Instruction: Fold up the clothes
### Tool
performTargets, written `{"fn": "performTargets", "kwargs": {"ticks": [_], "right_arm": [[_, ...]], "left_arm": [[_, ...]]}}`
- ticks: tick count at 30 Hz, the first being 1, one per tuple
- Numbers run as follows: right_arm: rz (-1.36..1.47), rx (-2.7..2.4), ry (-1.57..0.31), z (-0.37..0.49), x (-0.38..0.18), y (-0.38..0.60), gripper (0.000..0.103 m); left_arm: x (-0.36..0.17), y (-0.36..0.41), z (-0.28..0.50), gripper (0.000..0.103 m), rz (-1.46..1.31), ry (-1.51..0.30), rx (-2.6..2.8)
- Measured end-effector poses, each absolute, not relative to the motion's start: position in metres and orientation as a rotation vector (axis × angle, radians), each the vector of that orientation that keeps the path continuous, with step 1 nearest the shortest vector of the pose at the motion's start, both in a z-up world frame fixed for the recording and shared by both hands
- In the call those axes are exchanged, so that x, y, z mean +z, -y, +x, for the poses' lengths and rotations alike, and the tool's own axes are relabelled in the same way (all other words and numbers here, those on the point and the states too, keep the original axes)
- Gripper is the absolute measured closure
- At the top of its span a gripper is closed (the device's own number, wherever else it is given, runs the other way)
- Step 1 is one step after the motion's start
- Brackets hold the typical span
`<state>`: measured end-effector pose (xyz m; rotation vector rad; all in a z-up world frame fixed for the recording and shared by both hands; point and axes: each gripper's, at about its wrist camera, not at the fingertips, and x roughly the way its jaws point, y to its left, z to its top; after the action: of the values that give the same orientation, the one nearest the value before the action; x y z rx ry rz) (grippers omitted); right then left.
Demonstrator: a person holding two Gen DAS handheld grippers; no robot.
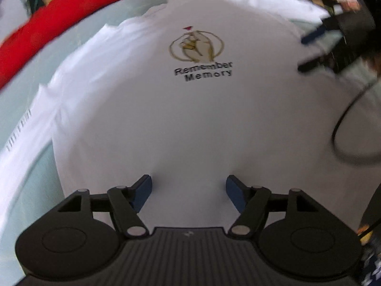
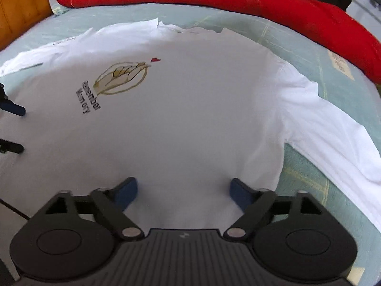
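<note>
A white long-sleeved shirt lies spread flat on a pale green bed, front up, with a gold hand print and the words "Remember Memory". It also shows in the right wrist view, with one sleeve stretched to the right. My left gripper is open and empty above the shirt's lower body. My right gripper is open and empty above the shirt near its side edge. The right gripper shows in the left wrist view, and the left gripper's fingers show at the left edge of the right wrist view.
A long red cushion lies along the far side of the bed; it also shows in the left wrist view. A wooden headboard stands at the far left. A black cable hangs over the shirt at the right.
</note>
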<state>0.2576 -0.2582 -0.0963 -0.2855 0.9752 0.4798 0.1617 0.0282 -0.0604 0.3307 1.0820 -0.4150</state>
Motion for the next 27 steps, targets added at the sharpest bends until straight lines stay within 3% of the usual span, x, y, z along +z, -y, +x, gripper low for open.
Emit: {"fn": "performTargets", "kwargs": {"ticks": [3,13,17,18,23,27], "right_arm": [[-0.299,0.421,-0.965,0.252,-0.100,0.255,0.000],[-0.233,0.380,-0.975,0.250,-0.102,0.264,0.000],[-0.193,0.379,-0.985,0.251,-0.088,0.267,0.000],[-0.170,0.388,-0.972,0.249,-0.080,0.268,0.000],[-0.080,0.446,-0.848,0.236,-0.033,0.276,0.000],[-0.045,0.459,-0.633,0.192,0.014,0.291,0.000]], "left_arm": [[-0.063,-0.031,0.164,0.025,0.340,-1.058,-0.456],[-0.066,-0.032,0.158,0.022,0.349,-0.994,-0.482],[-0.057,-0.028,0.153,0.025,0.348,-0.977,-0.441],[-0.051,-0.028,0.151,0.030,0.344,-0.956,-0.427],[-0.021,-0.028,0.137,0.029,0.364,-0.795,-0.397],[-0.002,-0.024,0.108,0.028,0.361,-0.694,-0.345]]}}
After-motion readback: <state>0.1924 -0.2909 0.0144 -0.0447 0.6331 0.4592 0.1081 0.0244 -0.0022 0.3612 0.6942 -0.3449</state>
